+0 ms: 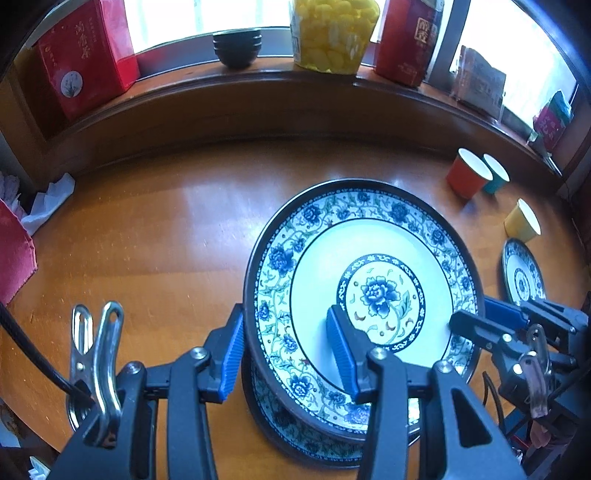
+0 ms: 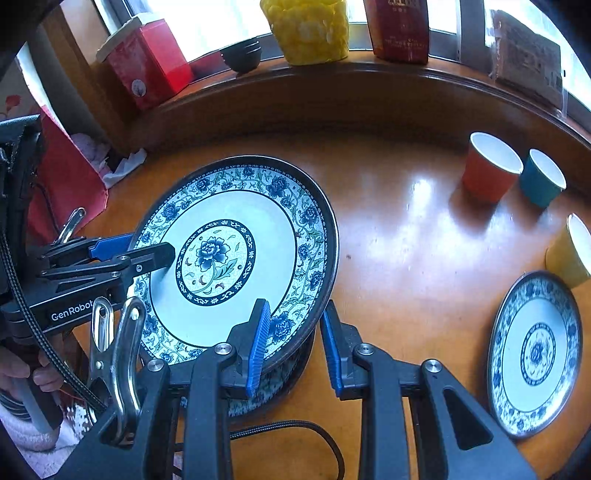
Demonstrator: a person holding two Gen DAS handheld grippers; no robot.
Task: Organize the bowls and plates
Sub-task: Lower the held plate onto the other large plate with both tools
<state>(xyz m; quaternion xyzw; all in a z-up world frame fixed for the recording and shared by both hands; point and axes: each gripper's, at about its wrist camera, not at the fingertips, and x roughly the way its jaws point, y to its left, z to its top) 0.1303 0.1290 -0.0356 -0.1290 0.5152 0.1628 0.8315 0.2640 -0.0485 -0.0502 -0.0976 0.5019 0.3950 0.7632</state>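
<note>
A large blue-and-white floral plate (image 1: 332, 258) (image 2: 258, 206) sits tilted on top of another like plate (image 1: 280, 424) (image 2: 284, 376) on the wooden table. My left gripper (image 1: 290, 354) is open, its jaws straddling the top plate's left rim. My right gripper (image 2: 295, 343) is open, its jaws straddling the plate's right rim; it also shows in the left wrist view (image 1: 480, 317). A smaller matching plate (image 2: 535, 350) (image 1: 522, 273) lies at the right. A stack of dark bowls (image 1: 237, 47) (image 2: 242, 55) stands on the window ledge.
Red (image 2: 489, 166), teal (image 2: 543, 177) and yellow (image 2: 570, 251) cups stand at the right. On the ledge are red boxes (image 1: 85, 55), a jar of yellow items (image 1: 332, 33) and packets. A red bag and tissue (image 1: 48, 201) lie at the left.
</note>
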